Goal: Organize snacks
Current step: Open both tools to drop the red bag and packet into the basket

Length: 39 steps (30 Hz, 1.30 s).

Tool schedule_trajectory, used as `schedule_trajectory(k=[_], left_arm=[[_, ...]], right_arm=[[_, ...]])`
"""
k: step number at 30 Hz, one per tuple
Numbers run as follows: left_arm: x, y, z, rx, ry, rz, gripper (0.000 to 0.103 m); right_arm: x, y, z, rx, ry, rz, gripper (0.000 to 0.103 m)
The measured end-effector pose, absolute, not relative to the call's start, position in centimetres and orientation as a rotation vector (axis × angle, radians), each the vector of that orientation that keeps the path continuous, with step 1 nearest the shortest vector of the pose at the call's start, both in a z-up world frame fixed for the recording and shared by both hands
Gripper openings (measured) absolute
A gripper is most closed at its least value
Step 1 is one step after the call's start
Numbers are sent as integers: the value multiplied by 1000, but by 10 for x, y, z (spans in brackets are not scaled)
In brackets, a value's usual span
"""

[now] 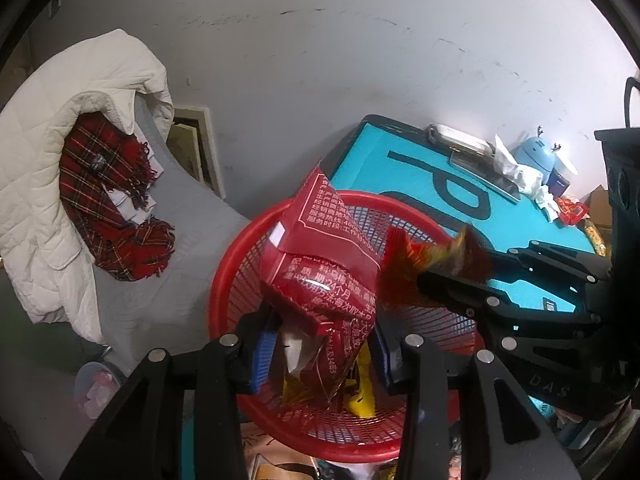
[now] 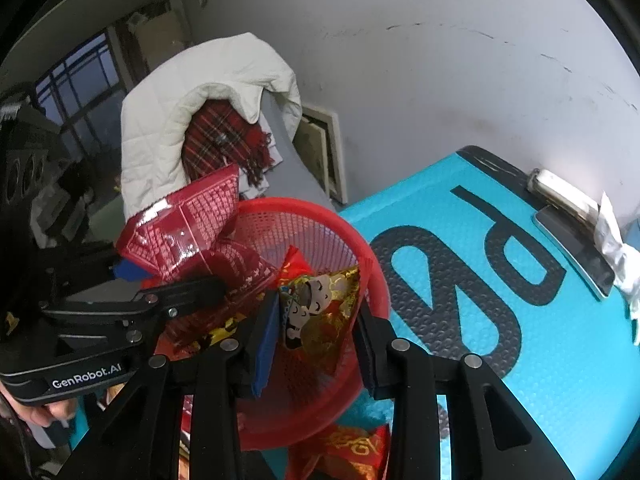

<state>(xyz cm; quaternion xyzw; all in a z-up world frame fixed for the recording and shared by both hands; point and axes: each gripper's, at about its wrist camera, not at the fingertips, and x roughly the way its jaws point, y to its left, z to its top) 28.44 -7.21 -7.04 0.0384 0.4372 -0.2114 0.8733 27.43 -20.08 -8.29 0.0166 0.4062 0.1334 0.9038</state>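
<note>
A red mesh basket (image 1: 240, 264) (image 2: 312, 224) stands on a teal mat. My left gripper (image 1: 320, 356) is shut on a large red snack bag with white print (image 1: 320, 264), held over the basket; it also shows in the right wrist view (image 2: 188, 220). My right gripper (image 2: 316, 340) is shut on a small red-and-gold packet with a cartoon figure (image 2: 316, 308), also over the basket; in the left wrist view the packet (image 1: 424, 260) is blurred. Yellow and red packets (image 1: 360, 396) lie in the basket bottom.
The teal mat (image 2: 520, 340) carries black letters. At its far edge lie a white case (image 1: 460, 140), crumpled paper (image 1: 516, 168) and a blue toy (image 1: 536, 152). A chair with a white jacket (image 1: 48, 184) and red plaid scarf (image 1: 104, 200) stands to the left. Another red packet (image 2: 352, 448) lies beside the basket.
</note>
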Motion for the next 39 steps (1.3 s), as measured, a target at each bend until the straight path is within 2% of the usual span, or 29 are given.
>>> schedule_trajectory(k=[7,12,39], left_arm=[[286,-71,-68,82,925,-416,51],[281,-68,-60,81,914,-403,56],[191,-41,77,74,621,-380,57]], right_arm=[[269,-198,-75,7,824,266,58],[265,-200,-66,5,810,257,58],[178,-192,70,-6,539,233,58]])
